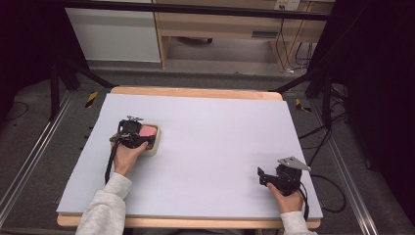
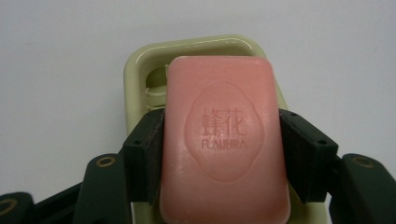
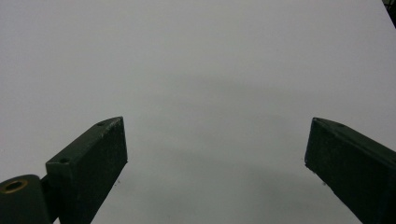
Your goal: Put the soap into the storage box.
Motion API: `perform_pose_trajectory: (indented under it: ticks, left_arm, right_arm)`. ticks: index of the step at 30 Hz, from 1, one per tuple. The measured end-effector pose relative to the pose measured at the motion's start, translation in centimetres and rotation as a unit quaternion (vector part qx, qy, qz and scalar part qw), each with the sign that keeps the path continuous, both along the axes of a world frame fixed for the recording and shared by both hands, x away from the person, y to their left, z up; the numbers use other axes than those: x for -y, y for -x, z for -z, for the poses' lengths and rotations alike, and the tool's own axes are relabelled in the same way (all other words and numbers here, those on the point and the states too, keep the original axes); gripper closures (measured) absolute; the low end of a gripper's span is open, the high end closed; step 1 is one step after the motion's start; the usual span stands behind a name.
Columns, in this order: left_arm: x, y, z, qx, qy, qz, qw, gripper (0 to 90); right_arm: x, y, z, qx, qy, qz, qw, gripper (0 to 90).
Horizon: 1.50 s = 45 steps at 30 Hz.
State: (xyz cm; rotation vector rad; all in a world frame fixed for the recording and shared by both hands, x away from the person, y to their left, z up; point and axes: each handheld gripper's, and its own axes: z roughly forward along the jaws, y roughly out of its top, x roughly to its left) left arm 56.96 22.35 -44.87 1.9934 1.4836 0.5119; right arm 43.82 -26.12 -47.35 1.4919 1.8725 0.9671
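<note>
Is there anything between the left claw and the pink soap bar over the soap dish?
Nothing visible. The left claw is shut on the pink rectangular soap bar, its jaws pressing both long sides, directly over the pale green plastic soap dish. Whether the bar touches the dish cannot be told.

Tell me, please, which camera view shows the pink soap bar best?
The left gripper view: the soap bar sits close up, its stamped lettering readable, clamped between the left gripper jaws over the pale dish. In the high view it is a small pink patch. The right gripper view looks across the bare table.
</note>
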Motion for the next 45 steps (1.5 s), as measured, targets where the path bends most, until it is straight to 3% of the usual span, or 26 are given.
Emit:
perform_pose_trajectory:
  ticks: [8,13,20,31,45]
  left_arm:
    - [0.1,0.1,0.0,0.003,-0.002,-0.004,1.0000,36.9]
    - [-0.2,0.3,-0.6,0.025,0.017,-0.003,0.9996,34.4]
    - [-0.5,1.0,-1.6,0.036,0.019,0.009,0.9991,29.1]
    - [-1.2,3.5,-2.5,0.055,0.025,0.041,0.9973,24.2]
    - [-2.5,7.6,-1.8,0.100,0.050,0.053,0.9923,23.9]
  right_arm:
    - [0.0,0.0,0.0,0.001,0.000,0.000,1.0000,6.0]
    - [0.0,0.0,0.0,0.002,0.000,-0.001,1.0000,6.0]
    - [0.0,0.0,-0.1,0.003,-0.001,0.000,1.0000,5.9]
    - [0.0,0.0,-0.1,0.002,-0.001,0.004,1.0000,5.9]
    - [0.3,0.1,0.0,0.002,0.002,0.008,1.0000,6.0]
